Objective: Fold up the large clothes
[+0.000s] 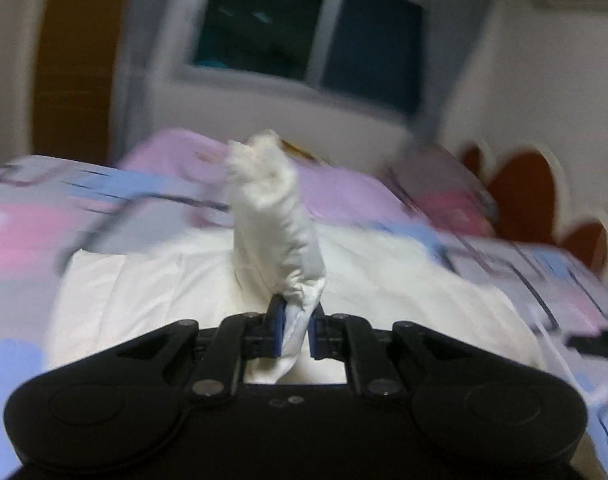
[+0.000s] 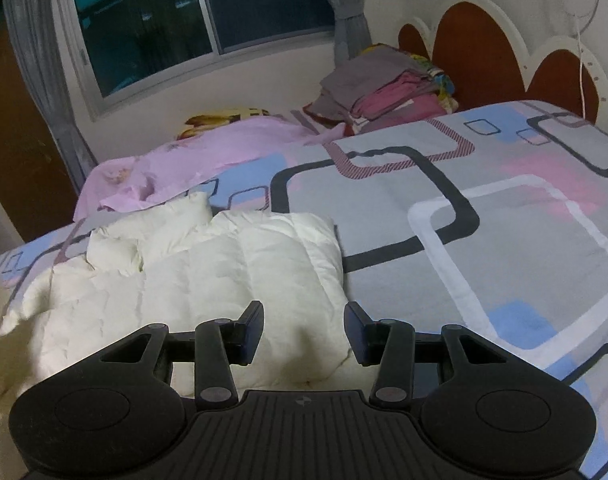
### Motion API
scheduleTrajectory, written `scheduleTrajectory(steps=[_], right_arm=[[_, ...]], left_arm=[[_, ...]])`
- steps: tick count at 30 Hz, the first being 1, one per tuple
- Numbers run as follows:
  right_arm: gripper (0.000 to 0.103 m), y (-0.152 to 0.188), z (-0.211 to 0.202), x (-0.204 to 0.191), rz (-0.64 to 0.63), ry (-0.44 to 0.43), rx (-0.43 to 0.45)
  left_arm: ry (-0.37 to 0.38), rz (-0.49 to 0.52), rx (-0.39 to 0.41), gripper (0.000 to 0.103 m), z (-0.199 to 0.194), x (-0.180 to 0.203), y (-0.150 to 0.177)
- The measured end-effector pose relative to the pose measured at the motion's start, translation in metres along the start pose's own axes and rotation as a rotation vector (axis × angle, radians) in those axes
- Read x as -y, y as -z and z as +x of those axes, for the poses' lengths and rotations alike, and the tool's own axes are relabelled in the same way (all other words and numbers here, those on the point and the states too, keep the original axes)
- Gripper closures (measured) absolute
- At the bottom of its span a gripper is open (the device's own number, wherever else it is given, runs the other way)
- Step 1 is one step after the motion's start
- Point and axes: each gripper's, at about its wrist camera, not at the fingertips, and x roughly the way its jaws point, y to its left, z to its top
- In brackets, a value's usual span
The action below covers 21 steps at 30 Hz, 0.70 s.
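Left tongs (image 1: 295,330) clamped on bunched end of white padded garment (image 1: 272,216), lifted above bed (image 1: 32,216). Right tongs (image 2: 304,332) parted, empty, over garment spread on bed.

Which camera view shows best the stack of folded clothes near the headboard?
The right wrist view: the stack of folded clothes sits sharp and unobstructed beside the headboard. The left wrist view is blurred and shows none of it clearly.

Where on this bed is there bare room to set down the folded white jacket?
Free: the patterned bedspread right of the white jacket. Crowded: the pink sheet behind it and the stacked clothes by the headboard.
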Motion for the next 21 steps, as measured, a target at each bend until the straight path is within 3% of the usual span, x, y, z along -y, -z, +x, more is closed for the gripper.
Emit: scheduleTrajectory(steps=[3, 7, 8, 9, 10, 11, 13, 16, 18, 21], right_arm=[[0.058, -0.002, -0.001, 0.014, 0.029, -0.012, -0.007], [0.057, -0.003, -0.004, 0.030, 0.058, -0.072, -0.033], [0.057, -0.003, -0.006, 0.033, 0.066, -0.090, -0.038], [0.057, -0.004, -0.006, 0.036, 0.070, -0.103, -0.044], [0.046, -0.004, -0.007, 0.038, 0.073, -0.104, -0.044], [0.017, -0.004, -0.009, 0.039, 0.074, -0.099, -0.033], [0.012, -0.005, -0.012, 0.037, 0.066, -0.131, -0.003], [0.013, -0.008, -0.006, 0.024, 0.059, -0.193, -0.015], [0.022, -0.008, 0.002, 0.012, 0.054, -0.226, -0.029], [0.025, -0.005, 0.023, -0.008, 0.045, -0.256, -0.066]], left_arm=[[0.053, 0.077, -0.051, 0.092, 0.035, 0.045, 0.002], [0.121, 0.136, -0.119, 0.090, 0.064, 0.099, 0.027], [0.143, 0.152, -0.138, 0.076, 0.071, 0.109, 0.031], [0.172, 0.160, -0.156, 0.055, 0.071, 0.114, 0.040], [0.199, 0.164, -0.172, 0.040, 0.070, 0.119, 0.044], [0.211, 0.169, -0.172, 0.019, 0.068, 0.121, 0.048], [0.214, 0.201, -0.109, 0.017, 0.046, 0.121, 0.055], [0.181, 0.178, -0.078, 0.031, 0.025, 0.094, 0.051], [0.126, 0.133, -0.070, 0.042, 0.004, 0.061, 0.049], [-0.007, 0.083, -0.051, 0.046, -0.026, 0.002, 0.053]])
